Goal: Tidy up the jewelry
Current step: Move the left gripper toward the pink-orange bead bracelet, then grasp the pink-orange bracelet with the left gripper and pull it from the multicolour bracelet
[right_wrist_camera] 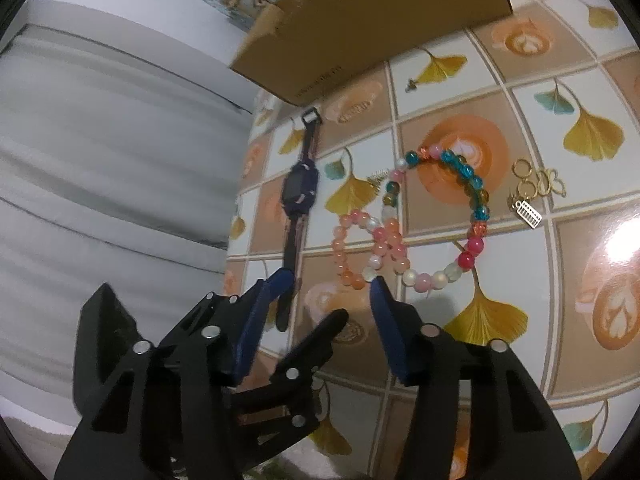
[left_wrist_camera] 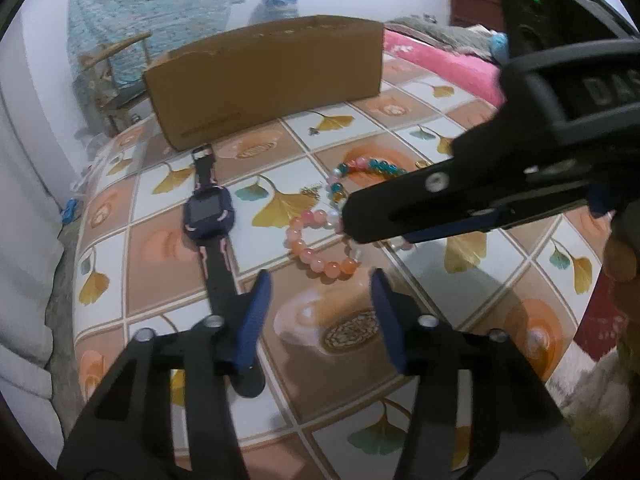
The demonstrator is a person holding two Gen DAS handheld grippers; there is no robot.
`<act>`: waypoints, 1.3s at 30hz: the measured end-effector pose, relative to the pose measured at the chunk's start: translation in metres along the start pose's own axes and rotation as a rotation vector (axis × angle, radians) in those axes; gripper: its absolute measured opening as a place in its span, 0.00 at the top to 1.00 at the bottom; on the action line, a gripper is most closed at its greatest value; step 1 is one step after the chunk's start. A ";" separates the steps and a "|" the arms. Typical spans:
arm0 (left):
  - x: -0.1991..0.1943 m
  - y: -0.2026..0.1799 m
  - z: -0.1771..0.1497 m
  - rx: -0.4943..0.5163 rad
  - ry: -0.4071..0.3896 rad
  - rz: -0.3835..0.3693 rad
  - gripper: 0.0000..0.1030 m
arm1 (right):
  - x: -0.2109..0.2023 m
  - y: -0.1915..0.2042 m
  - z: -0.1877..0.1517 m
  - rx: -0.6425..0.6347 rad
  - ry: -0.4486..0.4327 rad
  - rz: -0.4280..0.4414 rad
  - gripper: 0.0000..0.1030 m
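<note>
From the left wrist camera, we look down on a table covered in a glossy tiled cloth (left_wrist_camera: pixel 168 264) printed with ginkgo leaves and coffee cups. Our left gripper (left_wrist_camera: pixel 320 292) hangs over it with its blue-padded jaws about half open and nothing between them. Just beyond its left pad, a dark navy child's smartwatch with a black strap (left_wrist_camera: pixel 208 212) lies flat, its strap running toward an open brown cardboard box (left_wrist_camera: pixel 264 76) at the far edge. Ahead sits a small pink-and-orange beaded bracelet (left_wrist_camera: pixel 320 248), and behind it a larger bracelet of teal, pink and pearl beads (left_wrist_camera: pixel 372 168). Our right gripper (left_wrist_camera: pixel 352 224) reaches in from the right, its black tip over the spot where the two bracelets meet; from here we cannot tell how wide it stands.

From the right wrist camera, the right gripper (right_wrist_camera: pixel 332 284) shows its blue pads roughly half apart, gripping nothing, with the pink-and-orange bracelet (right_wrist_camera: pixel 370 248) just beyond its tips. The larger teal bracelet (right_wrist_camera: pixel 440 212) overlaps it on the right. The smartwatch (right_wrist_camera: pixel 300 192) lies to the left, the box (right_wrist_camera: pixel 380 12) beyond. A cluster of small gold earrings and charms (right_wrist_camera: pixel 536 188) rests to the right of the bracelets. The left gripper (right_wrist_camera: pixel 308 312) pokes in low on the left.
</note>
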State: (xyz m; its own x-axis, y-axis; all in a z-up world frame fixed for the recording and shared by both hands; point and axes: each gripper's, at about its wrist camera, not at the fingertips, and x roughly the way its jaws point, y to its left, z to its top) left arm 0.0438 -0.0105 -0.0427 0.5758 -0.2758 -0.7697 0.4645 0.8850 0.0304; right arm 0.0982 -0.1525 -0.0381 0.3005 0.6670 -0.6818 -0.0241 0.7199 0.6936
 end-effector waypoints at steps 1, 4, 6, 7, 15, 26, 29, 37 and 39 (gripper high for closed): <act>0.001 0.000 0.000 0.002 0.002 -0.002 0.57 | 0.003 -0.002 0.002 0.007 0.007 -0.002 0.54; 0.007 0.002 0.001 0.013 0.013 -0.011 0.67 | 0.010 -0.006 0.005 0.019 0.022 -0.012 0.60; 0.010 0.005 0.002 0.012 0.020 -0.014 0.72 | 0.014 -0.007 0.007 0.020 0.031 -0.024 0.65; 0.012 0.006 0.002 0.008 0.025 -0.017 0.73 | 0.016 -0.008 0.008 0.021 0.035 -0.030 0.66; 0.021 0.015 0.008 -0.029 0.032 -0.044 0.84 | 0.033 -0.018 0.022 0.045 0.055 -0.077 0.79; 0.021 0.022 0.012 -0.073 0.048 -0.068 0.90 | 0.045 -0.010 0.033 -0.015 0.061 -0.150 0.85; 0.016 0.029 0.013 -0.132 0.037 -0.096 0.90 | 0.045 -0.005 0.035 -0.047 0.057 -0.176 0.85; 0.029 0.043 0.020 -0.196 0.055 -0.102 0.76 | 0.048 -0.004 0.037 -0.064 0.078 -0.190 0.85; 0.031 0.045 0.021 -0.204 0.057 -0.108 0.67 | 0.047 -0.004 0.037 -0.061 0.082 -0.189 0.85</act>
State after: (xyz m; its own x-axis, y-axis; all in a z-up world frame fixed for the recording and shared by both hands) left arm 0.0965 0.0126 -0.0514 0.4882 -0.3562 -0.7967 0.3727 0.9106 -0.1787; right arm 0.1478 -0.1312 -0.0650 0.2263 0.5308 -0.8167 -0.0327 0.8422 0.5382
